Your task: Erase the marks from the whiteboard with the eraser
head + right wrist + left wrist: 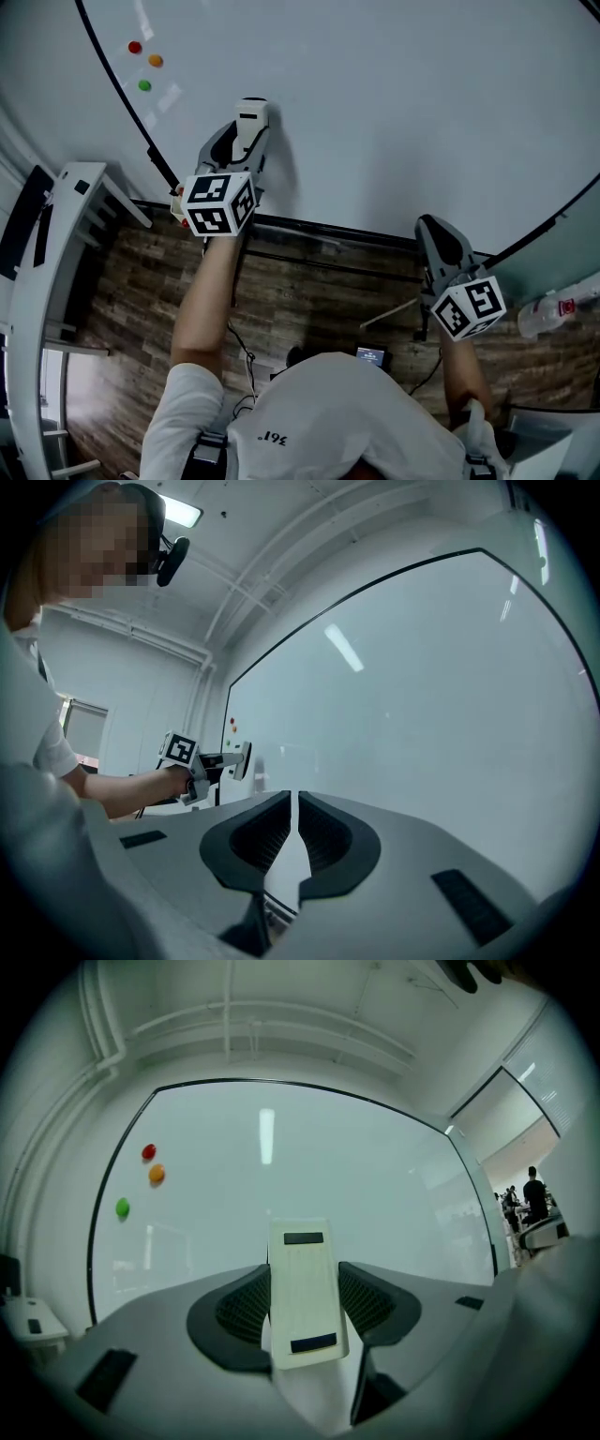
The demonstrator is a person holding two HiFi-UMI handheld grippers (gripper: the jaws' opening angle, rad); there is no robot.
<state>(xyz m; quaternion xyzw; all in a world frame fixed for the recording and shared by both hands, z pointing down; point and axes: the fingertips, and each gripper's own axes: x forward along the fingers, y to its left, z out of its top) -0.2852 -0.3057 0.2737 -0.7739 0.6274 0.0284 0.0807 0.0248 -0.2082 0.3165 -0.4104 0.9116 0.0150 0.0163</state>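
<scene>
A large whiteboard (394,103) fills the upper head view, and I see no marks on its white surface. My left gripper (246,131) is shut on a cream-white eraser (250,119), held up against the board near its lower edge. In the left gripper view the eraser (304,1290) stands upright between the dark jaws, in front of the whiteboard (375,1185). My right gripper (433,230) hangs lower at the right, off the board, shut with nothing between its jaws (296,841). From the right gripper view I see the left gripper (230,761) and eraser (244,758) at the board.
Three round magnets, red (135,47), orange (156,61) and green (144,85), sit at the board's upper left. A white stand (56,244) is at the left. Wood-pattern floor (300,300) with cables lies below. A spray bottle (558,309) sits at the right edge.
</scene>
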